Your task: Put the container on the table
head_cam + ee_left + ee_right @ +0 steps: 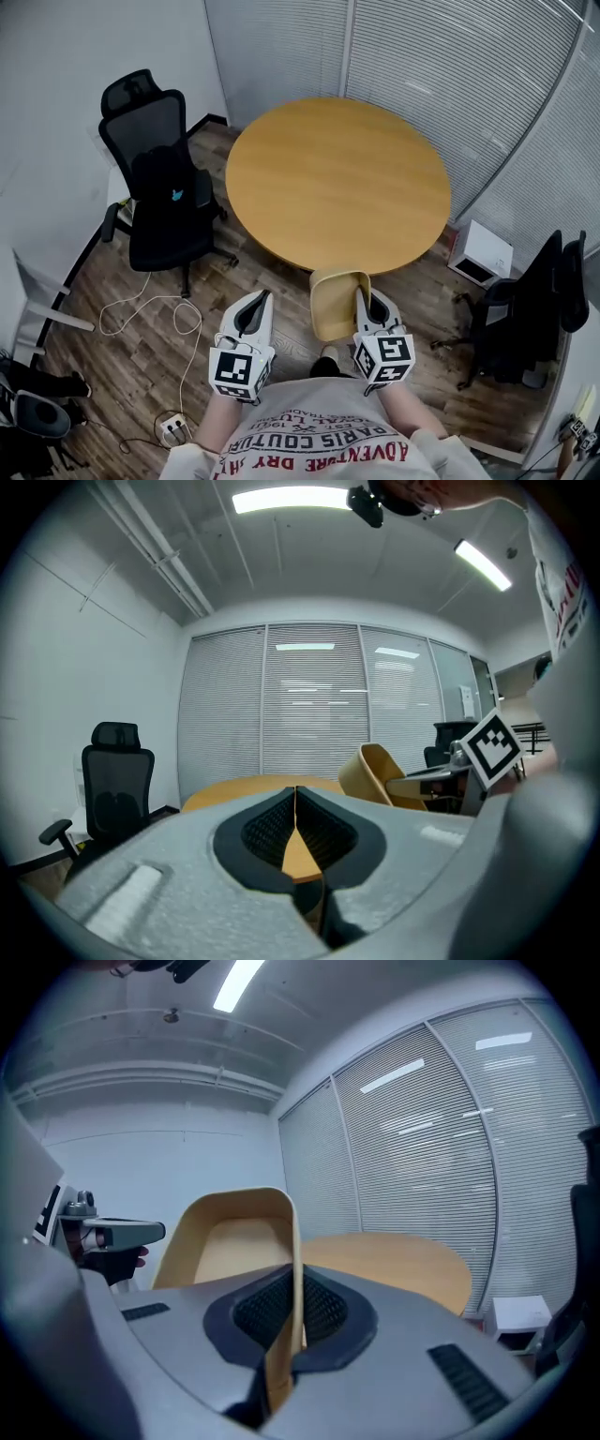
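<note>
**Container** (336, 302): tan plastic tub, thin-walled, smooth, with rounded corners, and empty. It is carried in the air tipped on its side, with the mouth facing back toward the person and the base toward the desk. The longer run of the rim stands roughly upright. It hangs over the plank floor (141, 309), just short of the desk's near edge and not yet above the top.

**Right claw** (364, 298): the holder. Its jaws are closed onto the tub's right-hand wall, with ribbed black pads (323, 1309) on either face.

**Left claw** (263, 298): jaws pressed together with nothing in them. It sits level with the right one, beside the tub but apart from it.

**Desk** (337, 178): round, with a bare, flat, matt, wood-coloured top, straight ahead of both claws. By my reckoning the move turns on carrying the tub forward over the near edge, then righting it so the base meets the top.

**Office chair** (159, 187): black mesh, off the desk's left edge.
</note>
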`<state>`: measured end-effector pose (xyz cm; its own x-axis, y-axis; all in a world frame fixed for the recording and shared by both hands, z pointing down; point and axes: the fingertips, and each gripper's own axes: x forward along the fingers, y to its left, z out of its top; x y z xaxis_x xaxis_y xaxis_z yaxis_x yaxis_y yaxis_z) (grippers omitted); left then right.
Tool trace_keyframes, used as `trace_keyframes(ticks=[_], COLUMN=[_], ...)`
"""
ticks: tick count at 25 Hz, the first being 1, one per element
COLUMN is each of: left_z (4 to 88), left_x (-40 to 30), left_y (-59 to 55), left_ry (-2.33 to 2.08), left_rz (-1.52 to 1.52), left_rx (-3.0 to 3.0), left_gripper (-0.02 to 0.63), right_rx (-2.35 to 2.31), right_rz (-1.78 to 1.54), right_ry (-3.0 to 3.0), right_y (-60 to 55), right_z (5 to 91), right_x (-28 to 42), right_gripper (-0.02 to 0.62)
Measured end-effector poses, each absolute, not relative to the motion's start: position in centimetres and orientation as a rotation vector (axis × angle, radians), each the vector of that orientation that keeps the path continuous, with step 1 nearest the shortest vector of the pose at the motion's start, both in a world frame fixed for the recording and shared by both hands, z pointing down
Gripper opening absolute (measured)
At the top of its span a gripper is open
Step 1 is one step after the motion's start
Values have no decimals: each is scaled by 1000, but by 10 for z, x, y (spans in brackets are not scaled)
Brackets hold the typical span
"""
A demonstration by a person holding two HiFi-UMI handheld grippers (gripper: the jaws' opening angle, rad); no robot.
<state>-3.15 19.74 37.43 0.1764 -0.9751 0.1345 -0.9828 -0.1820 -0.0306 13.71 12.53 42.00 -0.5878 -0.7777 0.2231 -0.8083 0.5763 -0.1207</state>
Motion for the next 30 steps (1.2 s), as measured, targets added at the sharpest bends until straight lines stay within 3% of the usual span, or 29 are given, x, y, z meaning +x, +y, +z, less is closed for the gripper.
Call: trace_keyframes(ticks=[17, 30], left_z=[395, 396], left_x=[13, -55], left_y=[33, -106], left_ry=[-1934, -1719], left_rz=[245, 241], left_rx=[2337, 2488], left_gripper=[12, 12], right_rx=[1373, 1557], right_rz=[414, 459], right_ry=[-2608, -2470], right_y=[-40, -144], right_z=[445, 450], right_x=[193, 131], right_gripper=[11, 11])
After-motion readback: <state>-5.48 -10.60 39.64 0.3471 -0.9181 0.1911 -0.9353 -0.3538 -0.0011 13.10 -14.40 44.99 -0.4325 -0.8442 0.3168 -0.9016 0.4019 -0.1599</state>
